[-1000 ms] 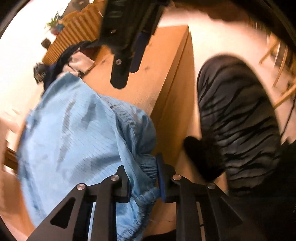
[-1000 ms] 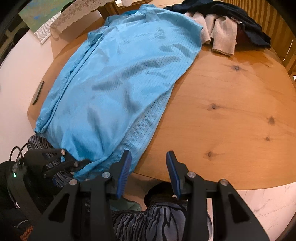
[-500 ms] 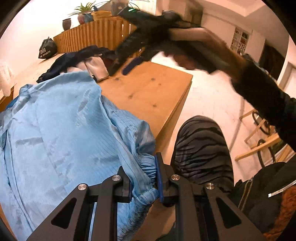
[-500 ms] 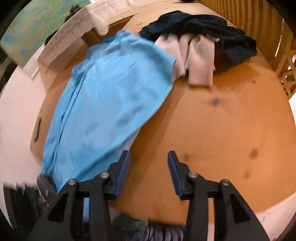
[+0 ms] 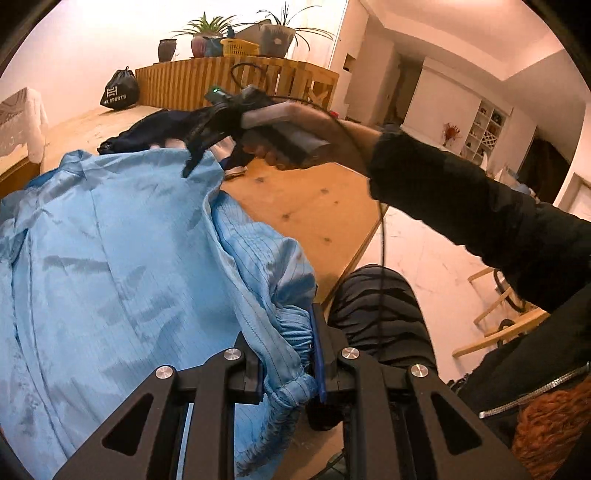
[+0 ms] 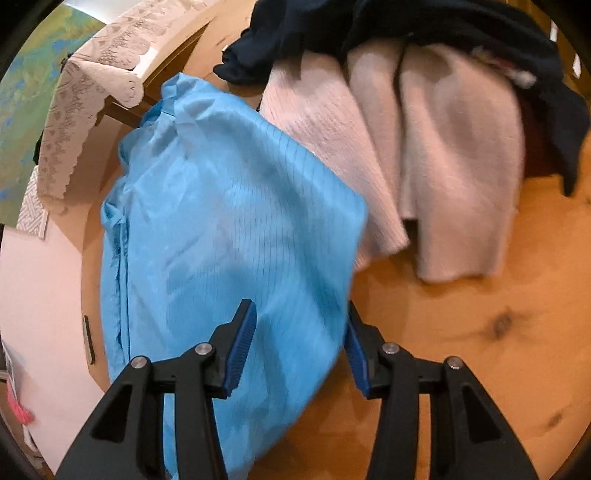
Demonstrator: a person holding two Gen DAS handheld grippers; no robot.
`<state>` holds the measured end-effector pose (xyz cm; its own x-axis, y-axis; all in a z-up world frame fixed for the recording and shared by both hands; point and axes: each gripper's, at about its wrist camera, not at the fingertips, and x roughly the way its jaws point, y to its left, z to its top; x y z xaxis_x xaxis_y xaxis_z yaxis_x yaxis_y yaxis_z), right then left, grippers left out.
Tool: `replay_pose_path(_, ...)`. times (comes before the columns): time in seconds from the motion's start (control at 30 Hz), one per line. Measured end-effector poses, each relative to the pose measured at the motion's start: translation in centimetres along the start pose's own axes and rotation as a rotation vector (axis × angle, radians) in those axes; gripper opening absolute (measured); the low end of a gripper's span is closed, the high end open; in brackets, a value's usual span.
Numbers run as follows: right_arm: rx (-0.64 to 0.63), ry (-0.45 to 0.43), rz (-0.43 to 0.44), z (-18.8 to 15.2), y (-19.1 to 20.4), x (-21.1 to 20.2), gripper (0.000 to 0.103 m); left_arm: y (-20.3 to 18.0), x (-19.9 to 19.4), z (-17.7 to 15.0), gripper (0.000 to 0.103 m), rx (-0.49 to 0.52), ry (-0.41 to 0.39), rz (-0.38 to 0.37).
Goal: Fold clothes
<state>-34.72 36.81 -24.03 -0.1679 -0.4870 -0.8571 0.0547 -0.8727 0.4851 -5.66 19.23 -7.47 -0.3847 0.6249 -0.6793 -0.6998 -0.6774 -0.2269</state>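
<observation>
The left gripper was clamped on the gathered, elastic hem of the blue garment, holding that bunched edge just off the near edge of the wooden table. The right gripper hung over the garment's far end with its jaws apart and nothing pinched; the cloth lay below them, and whether the pads brushed it could not be told.

The garment was spread lengthwise along the table's left side, its far end overlapping a pink sweater that lay under dark clothes. No crisp fold showed, so the folding seemed barely begun: this piece was only being laid out, and the pile was untouched.

To the right of the garment the table was bare wood, good room for a fold. The garment's left edge ran close to the table's left edge, so a slip there looked possible.
</observation>
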Motion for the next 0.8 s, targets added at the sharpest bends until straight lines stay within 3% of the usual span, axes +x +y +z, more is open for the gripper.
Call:
replay_pose_path(0.03,0.008,-0.003,0.004,0.3,0.1,0.5,0.044,0.2,0.0,-0.2,0.018,-0.007,-0.004,-0.007)
replay_pose_path(0.1,-0.005,-0.033,0.02,0.7,0.8,0.8,0.01,0.7,-0.2,-0.6,0.018,-0.028,-0.019,-0.026)
replay_pose_path(0.13,-0.012,-0.043,0.013,0.8,1.2,0.7,0.003,1.0,-0.4,-0.9,0.018,-0.043,-0.029,-0.037)
replay_pose_path(0.33,-0.178,-0.145,-0.044,1.5,8.7,-1.7,0.003,2.8,-2.6,-3.2,0.018,-0.132,-0.123,-0.09)
replay_pose_path(0.47,-0.316,-0.144,-0.118,2.0,16.1,-1.3,0.003,4.0,-4.3,-5.2,0.018,-0.192,-0.18,-0.104)
replay_pose_path(0.67,-0.503,-0.066,-0.212,0.9,26.4,4.7,0.003,6.1,-6.2,-9.4,0.018,-0.312,-0.235,-0.098)
replay_pose_path(0.8,-0.568,0.06,-0.372,0.1,29.5,10.1,0.003,8.3,-6.4,-12.3,0.018,-0.414,-0.243,-0.083)
